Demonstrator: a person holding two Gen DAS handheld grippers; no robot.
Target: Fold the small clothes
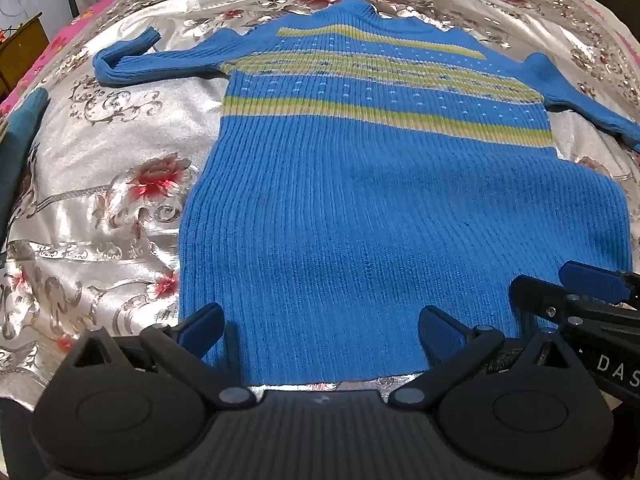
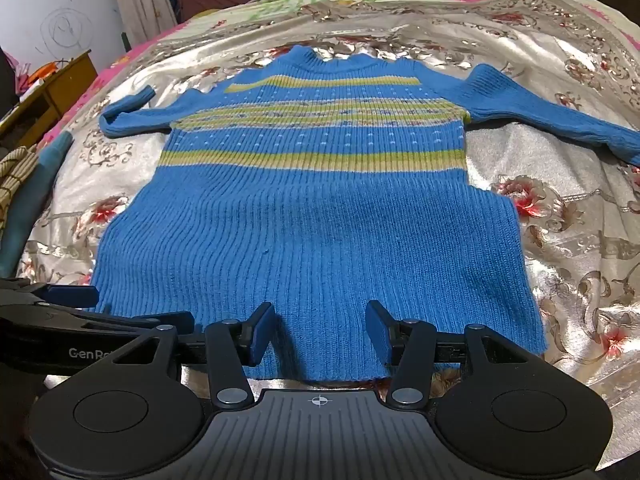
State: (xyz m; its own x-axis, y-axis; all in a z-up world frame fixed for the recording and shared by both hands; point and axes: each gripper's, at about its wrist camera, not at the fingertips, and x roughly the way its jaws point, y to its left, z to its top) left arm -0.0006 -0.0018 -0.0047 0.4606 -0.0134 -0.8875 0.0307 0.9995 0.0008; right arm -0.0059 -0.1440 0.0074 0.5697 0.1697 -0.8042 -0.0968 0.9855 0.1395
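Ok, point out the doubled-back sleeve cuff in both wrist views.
Left wrist: the folded-back cuff lies upper left, past the blue sweater.
Right wrist: same cuff, upper left, nearer the wooden cabinet.
Shared landmark: the lowest yellow-green stripe across the chest.

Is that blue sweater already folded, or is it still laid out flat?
Spread flat. The blue sweater lies open on the bedspread, both sleeves stretched outward; only the left sleeve's cuff doubles back.
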